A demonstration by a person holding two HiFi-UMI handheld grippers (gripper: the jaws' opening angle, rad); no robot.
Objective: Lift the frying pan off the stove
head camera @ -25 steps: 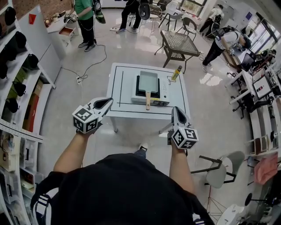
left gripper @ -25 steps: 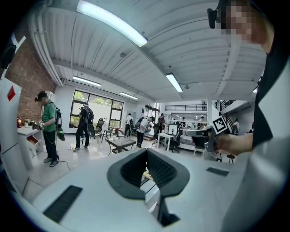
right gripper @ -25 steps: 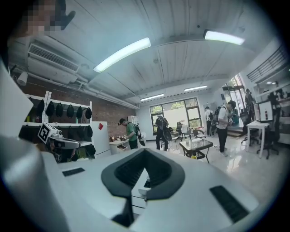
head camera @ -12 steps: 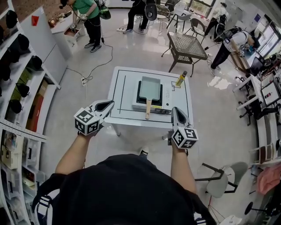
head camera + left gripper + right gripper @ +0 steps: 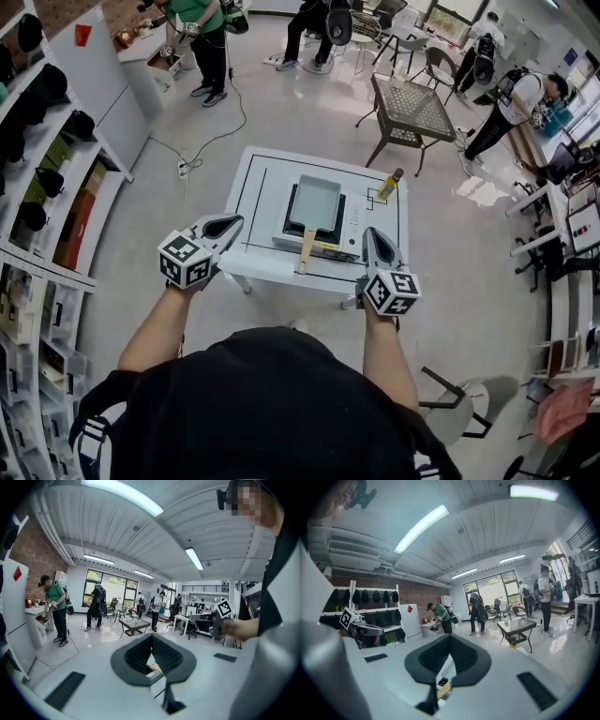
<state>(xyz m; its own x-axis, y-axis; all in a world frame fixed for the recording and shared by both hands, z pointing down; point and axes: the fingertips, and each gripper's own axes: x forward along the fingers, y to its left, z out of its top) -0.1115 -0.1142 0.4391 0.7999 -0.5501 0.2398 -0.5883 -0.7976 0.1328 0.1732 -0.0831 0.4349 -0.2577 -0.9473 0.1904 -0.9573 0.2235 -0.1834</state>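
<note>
A rectangular grey-green frying pan (image 5: 316,202) with a wooden handle (image 5: 306,250) sits on a portable stove (image 5: 349,225) on the white table (image 5: 255,197). The handle points toward me. My left gripper (image 5: 228,223) hovers at the table's near left edge, shut and empty. My right gripper (image 5: 372,240) hangs over the near right edge beside the stove, also shut and empty. In the left gripper view the jaws (image 5: 151,645) meet with nothing between them. The right gripper view shows its closed jaws (image 5: 449,645) above a bit of the handle (image 5: 444,690).
A yellow bottle (image 5: 389,184) stands at the table's far right corner. Shelves with dark hats (image 5: 37,141) line the left wall. A glass-topped side table (image 5: 412,105) stands behind, and several people (image 5: 206,37) stand further back. A chair (image 5: 469,403) is at my right.
The table with stove and pan has drawn nearer to me and now lies just under both gripper tips. Both grippers stay shut, held the same way in front of me.
</note>
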